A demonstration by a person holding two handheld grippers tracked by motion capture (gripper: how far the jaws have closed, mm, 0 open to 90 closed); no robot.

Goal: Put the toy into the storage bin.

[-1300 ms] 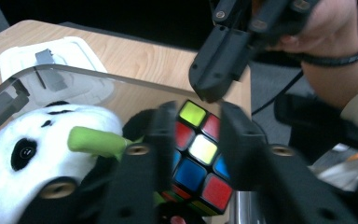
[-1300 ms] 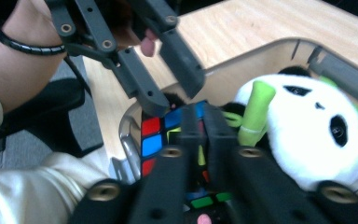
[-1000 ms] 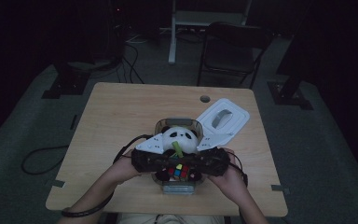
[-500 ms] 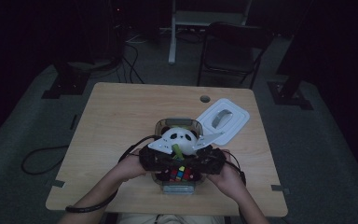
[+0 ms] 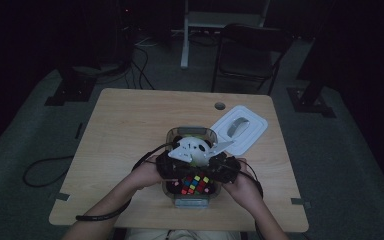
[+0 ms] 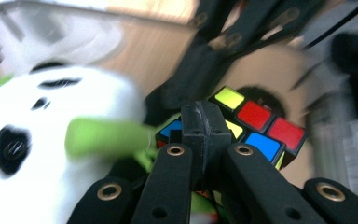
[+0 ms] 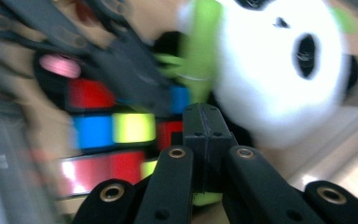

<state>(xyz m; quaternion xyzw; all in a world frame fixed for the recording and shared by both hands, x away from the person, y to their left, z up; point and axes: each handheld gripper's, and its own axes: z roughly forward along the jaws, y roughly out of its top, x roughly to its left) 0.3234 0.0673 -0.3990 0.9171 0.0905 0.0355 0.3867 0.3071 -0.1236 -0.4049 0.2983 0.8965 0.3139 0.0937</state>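
A clear plastic box point(image 5: 192, 131) on the wooden table holds a white panda plush point(image 5: 196, 151) and a colour cube point(image 5: 195, 184). My left gripper point(image 5: 179, 172) and right gripper point(image 5: 221, 172) hang over the box from either side, close to each other. In the left gripper view the left gripper point(image 6: 205, 116) is shut and empty, in front of the cube point(image 6: 256, 123), with the panda point(image 6: 51, 140) and its green piece point(image 6: 107, 137) on its left. In the right gripper view the right gripper point(image 7: 206, 116) is shut with nothing in it, the blurred cube point(image 7: 107, 130) at left and the panda point(image 7: 279, 70) above right.
The box's white lid point(image 5: 240, 129) lies on the table just right of the box. A round cable hole point(image 5: 220, 106) is near the table's far edge. A dark chair point(image 5: 252, 55) and stands are beyond the table. Cables trail from both grippers.
Both hands have drawn inward and sunk a little over the box, so the grippers are closer together above the cube and the panda. Both stay shut.
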